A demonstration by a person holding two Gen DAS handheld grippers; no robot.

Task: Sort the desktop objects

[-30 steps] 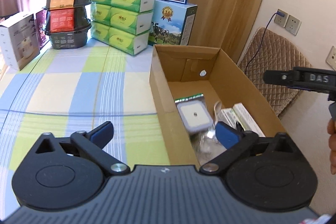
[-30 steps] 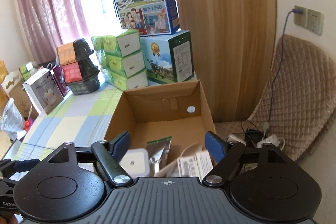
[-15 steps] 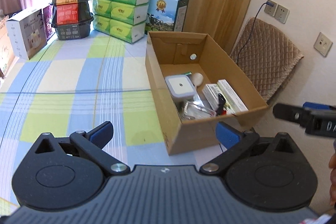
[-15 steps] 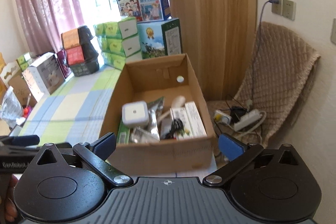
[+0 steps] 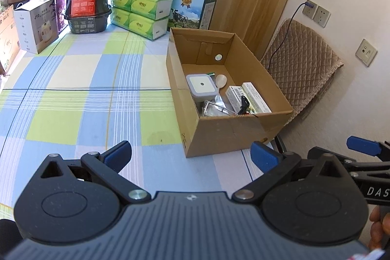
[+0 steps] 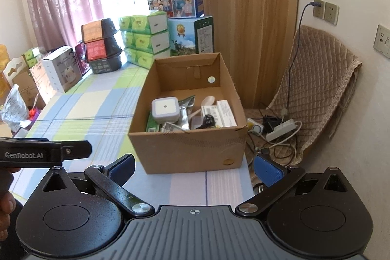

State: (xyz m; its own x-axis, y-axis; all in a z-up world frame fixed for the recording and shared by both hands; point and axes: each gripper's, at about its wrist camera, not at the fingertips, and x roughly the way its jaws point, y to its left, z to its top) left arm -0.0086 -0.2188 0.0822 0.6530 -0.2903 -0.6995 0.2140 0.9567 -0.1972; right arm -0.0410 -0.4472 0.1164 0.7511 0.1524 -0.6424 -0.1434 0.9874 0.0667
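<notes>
Cardboard box (image 5: 226, 99) sits at the right edge of the checked tablecloth (image 5: 73, 94), holding a white square device (image 5: 201, 85), spoon (image 5: 221, 80), small cartons (image 5: 248, 98) and a black cable (image 6: 207, 120). I read left gripper (image 5: 191, 154) and right gripper (image 6: 195, 167) both spread wide, empty, hovering short of the box.

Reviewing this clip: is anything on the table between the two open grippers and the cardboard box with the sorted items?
Nothing visible. The checked tablecloth is bare between the left gripper, the right gripper and the cardboard box. Both grippers are open and hold nothing. The box's top is open.
</notes>
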